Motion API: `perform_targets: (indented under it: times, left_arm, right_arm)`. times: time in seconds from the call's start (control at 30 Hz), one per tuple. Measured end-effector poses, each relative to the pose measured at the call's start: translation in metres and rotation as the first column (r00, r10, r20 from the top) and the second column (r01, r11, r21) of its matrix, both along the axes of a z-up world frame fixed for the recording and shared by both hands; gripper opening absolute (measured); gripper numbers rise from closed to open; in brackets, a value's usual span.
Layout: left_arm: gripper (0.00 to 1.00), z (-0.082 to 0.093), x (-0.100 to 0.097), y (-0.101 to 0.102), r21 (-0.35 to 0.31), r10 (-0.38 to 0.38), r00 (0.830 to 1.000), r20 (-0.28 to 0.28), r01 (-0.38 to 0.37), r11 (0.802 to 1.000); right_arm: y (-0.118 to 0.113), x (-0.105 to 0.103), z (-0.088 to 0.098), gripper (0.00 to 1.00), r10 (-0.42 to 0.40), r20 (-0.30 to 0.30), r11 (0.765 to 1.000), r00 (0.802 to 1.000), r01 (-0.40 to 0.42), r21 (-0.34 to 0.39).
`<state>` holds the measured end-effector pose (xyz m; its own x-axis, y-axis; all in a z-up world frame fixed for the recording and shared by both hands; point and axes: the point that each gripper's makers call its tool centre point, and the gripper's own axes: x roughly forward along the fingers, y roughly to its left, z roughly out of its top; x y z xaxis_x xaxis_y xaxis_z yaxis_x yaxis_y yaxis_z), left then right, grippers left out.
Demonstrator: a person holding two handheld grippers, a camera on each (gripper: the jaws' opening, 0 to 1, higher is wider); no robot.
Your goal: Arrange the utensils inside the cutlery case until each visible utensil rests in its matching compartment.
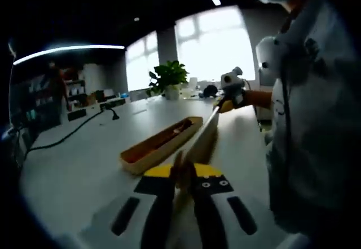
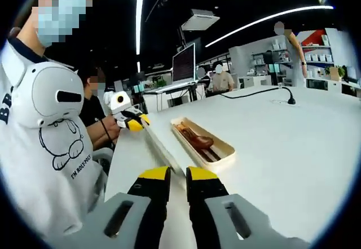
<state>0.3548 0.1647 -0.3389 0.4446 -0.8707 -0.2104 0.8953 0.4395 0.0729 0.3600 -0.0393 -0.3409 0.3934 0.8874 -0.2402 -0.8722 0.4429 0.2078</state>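
A long tan cutlery case [image 1: 148, 149] [image 2: 224, 147] lies open on the white table [image 1: 73, 164] [image 2: 293, 147]. Brown wooden utensils [image 1: 181, 127] [image 2: 195, 137] rest inside it, their kinds too small to tell. A long flat lid [image 1: 205, 135] [image 2: 162, 144] hangs above the table beside the case, held at both ends. My left gripper [image 1: 183, 171] [image 2: 133, 123] is shut on one end. My right gripper [image 2: 177, 176] [image 1: 230, 99] is shut on the other end.
A person in a white printed shirt [image 1: 316, 125] [image 2: 51, 136] stands close at the table's side. A black cable with a small stand [image 1: 110, 112] [image 2: 289, 98] lies beyond the case. A potted plant [image 1: 168, 78] and a monitor [image 2: 184, 63] stand at the table's ends.
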Motion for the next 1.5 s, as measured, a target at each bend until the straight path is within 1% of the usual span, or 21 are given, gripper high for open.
perform_targets:
  times: [0.07,0.1,0.13,0.17,0.2,0.23,0.27,0.33,0.4,0.5,0.6,0.7,0.73,0.83,0.9,1.0,1.17,1.27,1.37,1.43,1.5]
  left_arm:
    - [0.12,0.003,0.002,0.000,-0.024,0.014,1.000,-0.026,-0.014,1.000]
    - [0.11,0.006,-0.001,-0.001,-0.051,0.002,0.999,-0.050,-0.004,0.999]
    - [0.11,0.014,-0.002,-0.002,-0.100,-0.004,0.999,-0.051,-0.001,0.995]
    - [0.11,0.020,-0.002,0.000,-0.141,-0.010,0.999,-0.049,0.003,0.990]
    - [0.11,0.022,-0.002,0.002,-0.158,-0.011,0.998,-0.060,0.001,0.987]
    - [0.11,0.025,0.000,0.000,-0.180,-0.008,0.998,-0.067,-0.004,0.984]
    - [0.11,0.026,0.001,0.001,-0.184,-0.007,0.998,-0.066,-0.005,0.983]
    - [0.12,0.028,0.005,0.001,-0.195,0.005,0.998,-0.063,-0.017,0.981]
    - [0.13,0.029,0.012,0.003,-0.203,0.026,0.996,-0.081,-0.042,0.978]
    - [0.13,0.030,0.018,0.009,-0.219,0.048,0.995,-0.093,-0.067,0.973]
    - [0.14,0.036,0.027,0.010,-0.275,0.080,0.989,-0.121,-0.111,0.955]
    - [0.14,0.043,0.031,0.009,-0.301,0.087,0.989,-0.120,-0.120,0.946]
    - [0.15,0.046,0.036,0.010,-0.313,0.102,0.986,-0.135,-0.140,0.940]
    - [0.16,0.046,0.041,0.010,-0.304,0.116,0.984,-0.133,-0.152,0.940]
    - [0.16,0.044,0.046,0.011,-0.306,0.121,0.981,-0.150,-0.163,0.938]
    - [0.16,0.039,0.054,0.011,-0.301,0.134,0.974,-0.181,-0.185,0.936]
    - [0.17,0.037,0.063,0.009,-0.263,0.155,0.969,-0.194,-0.203,0.943]
    - [0.19,0.034,0.070,0.007,-0.204,0.172,0.971,-0.164,-0.204,0.957]
    - [0.19,0.034,0.076,0.006,-0.204,0.168,0.973,-0.161,-0.199,0.958]
    - [0.19,0.035,0.079,0.005,-0.218,0.159,0.970,-0.185,-0.198,0.956]
    - [0.18,0.034,0.079,0.000,-0.210,0.145,0.966,-0.215,-0.191,0.959]
  right_arm:
    - [0.000,0.002,0.001,0.10,-0.012,-0.005,1.000,1.000,0.012,0.008]
    - [0.000,0.003,0.001,0.10,-0.019,-0.005,1.000,1.000,0.019,0.007]
    - [-0.001,0.004,0.001,0.10,-0.024,-0.008,1.000,1.000,0.024,0.007]
    - [-0.001,0.004,0.005,0.10,-0.031,-0.013,0.999,0.999,0.032,0.039]
    - [-0.001,0.004,0.012,0.10,-0.034,-0.028,0.995,0.999,0.036,0.095]
    - [-0.001,0.005,0.015,0.10,-0.036,-0.042,0.992,0.998,0.041,0.121]
    - [-0.003,0.005,0.017,0.10,-0.034,-0.055,0.989,0.998,0.042,0.139]
    - [-0.003,0.007,0.019,0.09,-0.039,-0.037,0.989,0.999,0.043,0.142]
    - [-0.001,0.007,0.018,0.09,-0.045,-0.035,0.993,0.998,0.048,0.109]
    - [-0.001,0.013,0.020,0.09,-0.068,-0.026,0.993,0.997,0.070,0.096]
    - [-0.005,0.020,0.024,0.10,-0.103,-0.041,0.985,0.994,0.107,0.132]
    - [-0.007,0.023,0.028,0.10,-0.121,-0.064,0.976,0.991,0.131,0.176]
    - [-0.006,0.022,0.029,0.10,-0.119,-0.065,0.974,0.991,0.129,0.188]
    - [-0.003,0.023,0.031,0.10,-0.114,-0.076,0.969,0.991,0.128,0.210]
    - [-0.002,0.026,0.031,0.10,-0.119,-0.081,0.968,0.990,0.134,0.214]
    - [-0.001,0.031,0.030,0.10,-0.139,-0.090,0.965,0.986,0.155,0.209]
    - [0.001,0.038,0.026,0.10,-0.164,-0.093,0.967,0.982,0.179,0.184]
    - [0.004,0.040,0.020,0.11,-0.171,-0.079,0.974,0.982,0.181,0.133]
    - [0.004,0.043,0.020,0.11,-0.179,-0.085,0.973,0.980,0.190,0.134]
    - [0.002,0.045,0.025,0.11,-0.193,-0.083,0.968,0.978,0.203,0.145]
    - [-0.002,0.048,0.030,0.12,-0.215,-0.080,0.963,0.973,0.225,0.150]
